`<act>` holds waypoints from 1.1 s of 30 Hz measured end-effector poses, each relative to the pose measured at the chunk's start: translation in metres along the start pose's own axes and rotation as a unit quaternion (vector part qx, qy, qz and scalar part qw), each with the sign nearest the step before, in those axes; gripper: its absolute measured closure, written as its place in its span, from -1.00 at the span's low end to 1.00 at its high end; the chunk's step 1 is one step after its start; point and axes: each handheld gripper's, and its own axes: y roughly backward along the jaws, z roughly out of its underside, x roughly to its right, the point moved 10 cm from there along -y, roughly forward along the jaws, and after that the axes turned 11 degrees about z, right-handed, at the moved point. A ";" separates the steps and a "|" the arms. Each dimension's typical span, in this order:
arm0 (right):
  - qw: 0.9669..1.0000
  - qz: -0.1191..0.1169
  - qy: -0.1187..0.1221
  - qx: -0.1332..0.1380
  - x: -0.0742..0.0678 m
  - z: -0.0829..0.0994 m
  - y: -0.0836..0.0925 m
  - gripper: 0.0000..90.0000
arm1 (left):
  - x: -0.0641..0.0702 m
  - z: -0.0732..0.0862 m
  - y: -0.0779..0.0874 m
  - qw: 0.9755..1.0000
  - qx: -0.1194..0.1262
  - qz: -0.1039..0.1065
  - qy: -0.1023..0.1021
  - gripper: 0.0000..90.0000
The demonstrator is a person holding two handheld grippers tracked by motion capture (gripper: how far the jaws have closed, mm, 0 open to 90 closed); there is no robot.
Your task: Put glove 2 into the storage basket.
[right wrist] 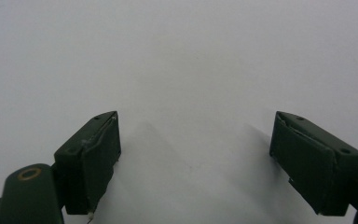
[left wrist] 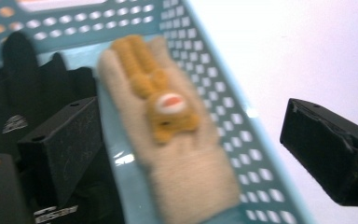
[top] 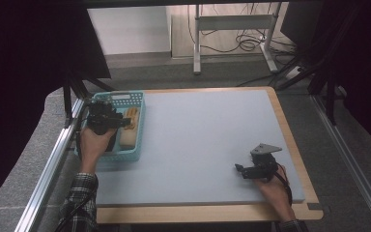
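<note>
One beige glove (left wrist: 177, 154) with an orange animal patch is lying in the single teal basket (left wrist: 242, 135) beside black gloves (left wrist: 23, 93). The left gripper (left wrist: 191, 154) is hovering wide apart above it; the right gripper (right wrist: 196, 163) is sitting apart over the worktop (top: 198, 145).

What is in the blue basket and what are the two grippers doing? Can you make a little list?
basket: light blue basket with holes, at the table's left edge
inside: beige glove with an orange animal on it, beside a black glove
left gripper: over the basket, open, holding nothing
right gripper: low over the pale mat, open, holding nothing
</note>
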 end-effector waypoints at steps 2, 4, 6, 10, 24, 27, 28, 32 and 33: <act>1.000 0.000 0.000 0.000 0.000 0.000 0.000 -0.65 | 0.010 -0.001 0.000 1.000 0.002 0.007 -0.012 -0.89; 1.000 0.000 0.000 0.000 0.000 0.000 0.000 -0.65 | 0.020 -0.001 -0.001 1.000 0.004 0.016 -0.024 -0.91; 1.000 0.000 0.000 0.000 0.000 0.000 0.000 -0.65 | 0.032 -0.001 -0.002 0.999 0.006 0.026 -0.035 -0.92; 1.000 0.001 0.000 0.000 0.000 0.000 0.000 -0.65 | 0.059 0.003 -0.006 0.997 0.005 0.041 -0.063 -0.95; 1.000 0.000 0.000 0.000 0.000 0.000 0.000 -0.65 | 0.140 0.051 -0.041 0.985 -0.003 0.103 -0.139 -1.00; 1.000 0.000 -0.001 0.000 0.000 0.000 0.000 -0.65 | 0.150 0.064 -0.050 0.982 -0.007 0.105 -0.155 -1.00; 1.000 0.000 0.000 0.000 0.000 0.000 0.000 -0.65 | 0.153 0.069 -0.052 0.982 -0.009 0.107 -0.158 -1.00; 1.000 0.000 0.000 0.000 0.000 0.000 0.000 -0.65 | 0.164 0.086 -0.063 0.979 -0.012 0.120 -0.165 -1.00; 1.000 0.000 0.000 0.000 0.000 0.000 0.000 -0.65 | 0.166 0.090 -0.066 0.978 -0.014 0.120 -0.169 -1.00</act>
